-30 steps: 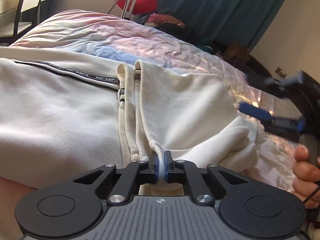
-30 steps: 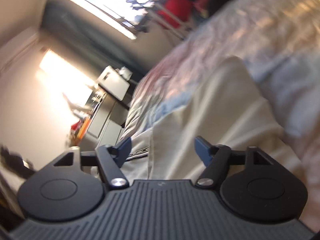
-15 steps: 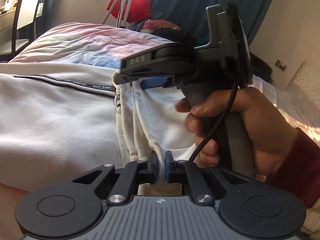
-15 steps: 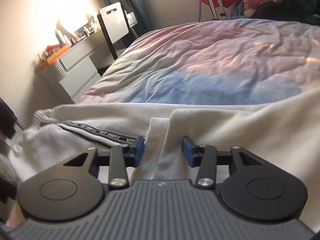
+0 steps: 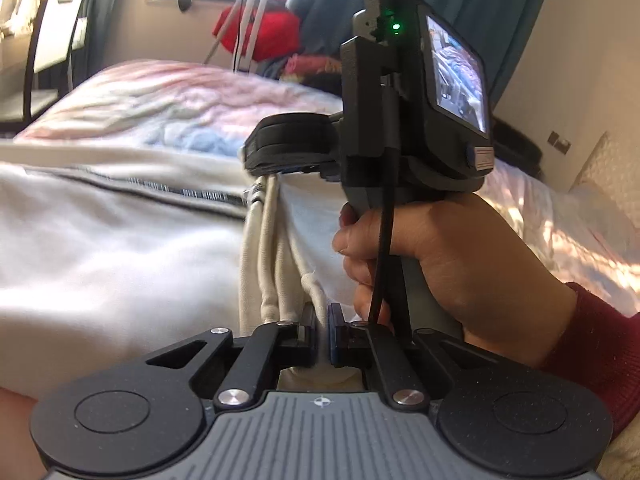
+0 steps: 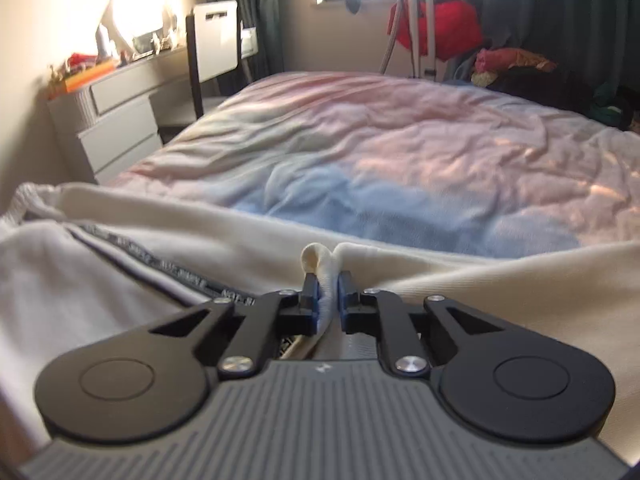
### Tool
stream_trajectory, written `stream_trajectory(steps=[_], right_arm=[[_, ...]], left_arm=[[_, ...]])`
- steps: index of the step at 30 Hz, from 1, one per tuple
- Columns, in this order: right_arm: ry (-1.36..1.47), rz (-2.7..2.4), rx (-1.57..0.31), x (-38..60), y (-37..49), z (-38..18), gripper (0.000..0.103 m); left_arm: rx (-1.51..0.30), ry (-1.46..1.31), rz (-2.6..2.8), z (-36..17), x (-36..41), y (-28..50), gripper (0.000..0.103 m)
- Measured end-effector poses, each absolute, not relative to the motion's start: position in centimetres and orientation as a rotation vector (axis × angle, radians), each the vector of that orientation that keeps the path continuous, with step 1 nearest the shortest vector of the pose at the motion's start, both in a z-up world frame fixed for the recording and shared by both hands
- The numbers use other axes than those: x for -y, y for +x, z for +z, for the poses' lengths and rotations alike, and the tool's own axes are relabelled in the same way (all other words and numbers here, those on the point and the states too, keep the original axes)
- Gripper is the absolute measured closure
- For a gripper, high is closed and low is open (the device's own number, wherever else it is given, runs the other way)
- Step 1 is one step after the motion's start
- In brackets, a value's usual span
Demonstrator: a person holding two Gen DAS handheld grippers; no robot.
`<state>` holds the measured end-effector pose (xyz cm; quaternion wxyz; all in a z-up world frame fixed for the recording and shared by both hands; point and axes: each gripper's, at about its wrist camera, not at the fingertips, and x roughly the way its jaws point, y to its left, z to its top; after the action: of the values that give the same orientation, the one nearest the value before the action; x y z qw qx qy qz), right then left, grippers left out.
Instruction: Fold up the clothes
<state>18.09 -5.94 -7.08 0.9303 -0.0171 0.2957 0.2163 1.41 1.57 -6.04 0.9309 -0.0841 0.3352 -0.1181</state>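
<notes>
I've got both pinched on the cream garment (image 6: pixel 460 280) lying across the bed (image 6: pixel 400 152): left hand-held gripper (image 5: pixel 320 334) clamps a bunched fold, right hand-held gripper (image 6: pixel 328 300) nips its far edge.

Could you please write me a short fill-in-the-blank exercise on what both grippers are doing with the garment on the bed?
1. The left gripper is ____ on a fold of the cream garment.
2. The right gripper pinches the garment's ____-coloured edge.
3. The garment lies on a ____ with pink and blue bedding.
4. The black stripe on the garment carries printed ____.

Missing words: shut; cream; bed; lettering
</notes>
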Motion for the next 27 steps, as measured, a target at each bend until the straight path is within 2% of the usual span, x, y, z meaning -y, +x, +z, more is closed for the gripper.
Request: stream_trajectory(steps=[3, 8, 13, 15, 16, 17, 18, 19, 20, 21, 23, 24, 25, 27], right_arm=[[-0.015, 0.432, -0.580, 6.3, 18.6, -6.6, 0.090], [-0.021, 0.437, -0.590, 5.8, 19.1, -8.5, 0.090], [-0.022, 0.448, -0.576, 5.7, 18.7, -9.4, 0.087], [0.006, 0.459, -0.584, 6.1, 18.8, -9.2, 0.082], [0.019, 0.467, -0.587, 6.3, 18.8, -9.0, 0.079], [0.035, 0.481, -0.600, 6.5, 18.8, -8.9, 0.071], [0.050, 0.495, -0.614, 6.7, 18.8, -8.7, 0.055], [0.069, 0.505, -0.623, 7.0, 18.8, -8.5, 0.045], [0.085, 0.502, -0.616, 7.5, 18.6, -8.1, 0.027], [0.101, 0.498, -0.606, 8.0, 18.4, -7.6, 0.021], [0.105, 0.478, -0.577, 8.9, 18.0, -6.5, 0.020], [0.106, 0.468, -0.563, 9.3, 17.8, -5.9, 0.020], [0.110, 0.451, -0.554, 9.9, 17.5, -5.4, 0.020], [0.118, 0.416, -0.534, 11.1, 17.0, -4.5, 0.020]], left_arm=[[-0.668, -0.143, -0.222, -6.0, -1.3, 1.7, 0.097], [-0.750, -0.178, -0.217, -7.6, -1.7, 2.9, 0.097], [-0.748, -0.184, -0.225, -7.4, -1.8, 3.0, 0.096], [-0.737, -0.171, -0.229, -7.2, -1.8, 2.7, 0.094], [-0.730, -0.167, -0.232, -7.0, -1.7, 2.6, 0.088], [-0.723, -0.165, -0.234, -6.9, -1.7, 2.6, 0.084], [-0.715, -0.163, -0.236, -6.7, -1.7, 2.5, 0.080], [-0.708, -0.162, -0.238, -6.5, -1.7, 2.4, 0.077], [-0.703, -0.168, -0.241, -6.4, -1.8, 2.3, 0.074], [-0.689, -0.175, -0.242, -6.1, -1.9, 2.1, 0.067], [-0.651, -0.183, -0.244, -5.5, -2.1, 1.5, 0.050], [-0.628, -0.175, -0.241, -5.2, -2.1, 1.1, 0.036], [-0.602, -0.162, -0.235, -4.8, -2.0, 0.7, 0.030], [-0.551, -0.134, -0.222, -4.1, -1.9, -0.1, 0.028]])
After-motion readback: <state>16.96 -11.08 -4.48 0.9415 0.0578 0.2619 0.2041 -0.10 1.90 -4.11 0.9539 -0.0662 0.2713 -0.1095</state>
